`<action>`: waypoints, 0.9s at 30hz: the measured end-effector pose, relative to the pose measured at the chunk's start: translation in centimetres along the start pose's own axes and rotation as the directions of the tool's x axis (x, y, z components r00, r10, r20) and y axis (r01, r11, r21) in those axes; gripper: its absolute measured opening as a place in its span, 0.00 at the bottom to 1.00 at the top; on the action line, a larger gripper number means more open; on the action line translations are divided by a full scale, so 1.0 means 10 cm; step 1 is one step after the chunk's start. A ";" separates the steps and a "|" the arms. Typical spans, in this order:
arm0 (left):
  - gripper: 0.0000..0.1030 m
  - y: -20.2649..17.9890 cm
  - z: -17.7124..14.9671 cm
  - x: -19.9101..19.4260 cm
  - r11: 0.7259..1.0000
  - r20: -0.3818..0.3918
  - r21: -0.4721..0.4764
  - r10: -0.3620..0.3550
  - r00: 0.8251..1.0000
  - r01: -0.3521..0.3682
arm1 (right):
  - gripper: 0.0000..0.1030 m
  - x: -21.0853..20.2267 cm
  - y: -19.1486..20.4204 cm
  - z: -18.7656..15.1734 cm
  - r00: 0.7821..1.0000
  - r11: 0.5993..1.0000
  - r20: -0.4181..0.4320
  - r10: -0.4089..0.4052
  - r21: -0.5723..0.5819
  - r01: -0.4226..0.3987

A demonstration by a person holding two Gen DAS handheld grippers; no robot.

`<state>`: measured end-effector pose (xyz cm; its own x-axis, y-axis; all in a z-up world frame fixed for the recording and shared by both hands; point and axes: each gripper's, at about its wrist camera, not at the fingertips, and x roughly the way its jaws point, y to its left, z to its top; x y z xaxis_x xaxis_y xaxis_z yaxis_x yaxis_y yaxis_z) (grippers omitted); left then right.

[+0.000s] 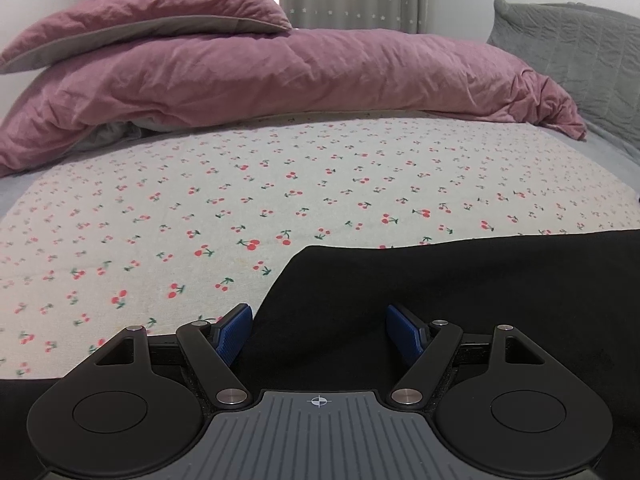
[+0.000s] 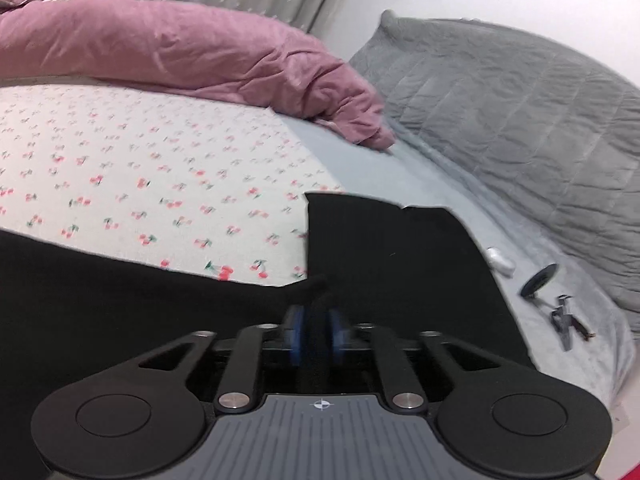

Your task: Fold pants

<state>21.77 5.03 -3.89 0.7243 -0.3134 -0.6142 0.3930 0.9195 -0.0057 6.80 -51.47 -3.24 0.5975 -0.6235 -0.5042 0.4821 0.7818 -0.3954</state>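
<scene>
Black pants (image 1: 460, 280) lie flat on the cherry-print sheet (image 1: 240, 200) of a bed. In the left wrist view my left gripper (image 1: 319, 320) is open, its blue pads spread wide just above the near left part of the pants, holding nothing. In the right wrist view my right gripper (image 2: 316, 334) is shut on a bunched fold of the pants (image 2: 400, 264), and a leg end lies ahead toward the grey sheet. The cloth under both grippers is hidden by their bodies.
A pink duvet (image 1: 280, 72) is piled along the far side of the bed. A grey quilted pillow (image 2: 520, 120) leans at the right. A small white object (image 2: 500, 262), a round black item (image 2: 538, 280) and a metal clip (image 2: 564, 320) lie on the grey sheet right of the pants.
</scene>
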 end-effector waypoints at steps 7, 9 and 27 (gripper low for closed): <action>0.75 -0.58 0.05 -0.44 0.987 0.065 0.078 -0.149 0.987 0.144 | 0.63 -0.88 0.30 0.24 0.910 0.913 0.120 0.398 0.042 -0.405; 0.76 -0.84 0.01 -0.51 0.968 0.053 0.130 -0.224 0.973 0.216 | 0.64 -1.10 0.59 0.27 0.830 0.838 0.118 0.544 -0.022 -0.546; 0.80 -0.06 -0.91 -1.28 0.921 -0.241 0.245 -0.245 0.939 0.303 | 0.80 -1.28 0.96 -0.29 0.635 0.591 -0.246 0.732 -0.233 -0.772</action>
<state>7.07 10.65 -3.19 0.4479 -0.4621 -0.7654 0.7202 0.6937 0.0026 1.86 -35.98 -2.80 0.5749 0.1785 -0.7985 -0.3253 0.9453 -0.0229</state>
